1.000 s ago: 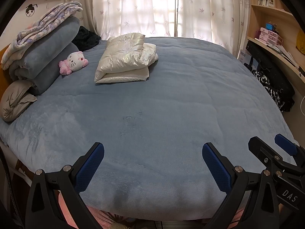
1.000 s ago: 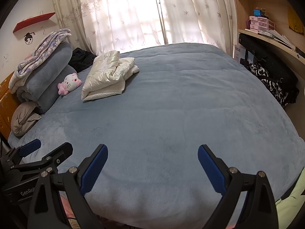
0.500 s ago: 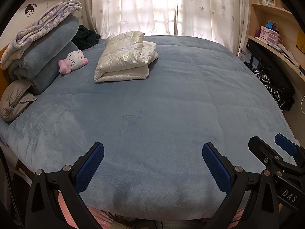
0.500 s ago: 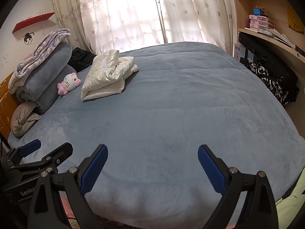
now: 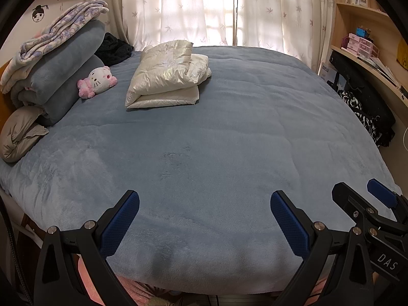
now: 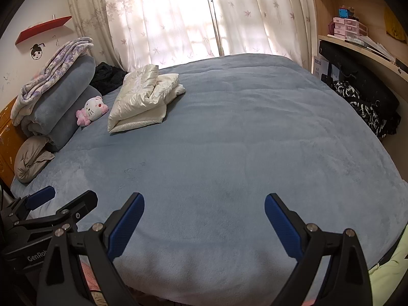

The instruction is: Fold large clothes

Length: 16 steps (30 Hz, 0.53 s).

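A folded cream puffy jacket (image 5: 168, 76) lies at the far left of the blue bed (image 5: 229, 132); it also shows in the right wrist view (image 6: 142, 99). My left gripper (image 5: 204, 219) is open and empty, held over the bed's near edge. My right gripper (image 6: 204, 219) is open and empty beside it, also over the near edge. The right gripper (image 5: 367, 199) shows at the lower right of the left wrist view, and the left gripper (image 6: 61, 199) at the lower left of the right wrist view. Both are far from the jacket.
Rolled grey blankets with a floral throw (image 5: 56, 58), a pink and white plush cat (image 5: 98, 81), a beige pillow (image 5: 20, 132) and a dark garment (image 5: 114, 48) line the left side. A shelf and desk with dark bags (image 5: 367, 107) stand right. Curtains (image 5: 216, 10) hang behind.
Both views have shifted very slightly; the grippers stay open and hold their places over the near edge.
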### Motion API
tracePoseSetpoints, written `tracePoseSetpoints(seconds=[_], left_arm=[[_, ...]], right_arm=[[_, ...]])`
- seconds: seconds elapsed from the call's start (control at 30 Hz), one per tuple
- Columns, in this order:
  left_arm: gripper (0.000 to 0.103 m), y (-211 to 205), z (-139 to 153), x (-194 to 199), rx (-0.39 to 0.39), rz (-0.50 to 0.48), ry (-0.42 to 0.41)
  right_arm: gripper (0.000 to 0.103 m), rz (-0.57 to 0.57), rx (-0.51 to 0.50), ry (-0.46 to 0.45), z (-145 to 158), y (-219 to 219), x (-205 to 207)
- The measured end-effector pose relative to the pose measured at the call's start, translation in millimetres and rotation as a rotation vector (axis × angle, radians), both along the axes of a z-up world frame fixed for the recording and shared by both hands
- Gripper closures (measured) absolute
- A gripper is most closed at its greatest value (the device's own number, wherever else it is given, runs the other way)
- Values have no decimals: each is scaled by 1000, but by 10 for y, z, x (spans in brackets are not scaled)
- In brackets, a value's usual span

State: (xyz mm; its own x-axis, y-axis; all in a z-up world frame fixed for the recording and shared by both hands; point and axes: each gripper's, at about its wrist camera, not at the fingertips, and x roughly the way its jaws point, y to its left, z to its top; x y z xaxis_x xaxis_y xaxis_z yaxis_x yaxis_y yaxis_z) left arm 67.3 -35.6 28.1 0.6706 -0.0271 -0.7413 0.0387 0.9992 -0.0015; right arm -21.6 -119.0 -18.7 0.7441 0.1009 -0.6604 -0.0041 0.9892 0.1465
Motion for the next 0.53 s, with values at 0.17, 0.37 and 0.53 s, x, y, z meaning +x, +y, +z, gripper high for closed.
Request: tracePoseSetpoints(seconds=[0.17, 0.37, 0.53], left_arm=[[1, 3, -4, 3, -2, -1, 3], [1, 21, -33, 11, -3, -4, 12], [1, 50, -92, 59, -6, -8, 34]], right_arm=[[7, -2, 1, 2, -11, 11, 8], [7, -6, 4, 12, -58, 46, 35], [7, -8, 6, 33, -103, 82, 73]])
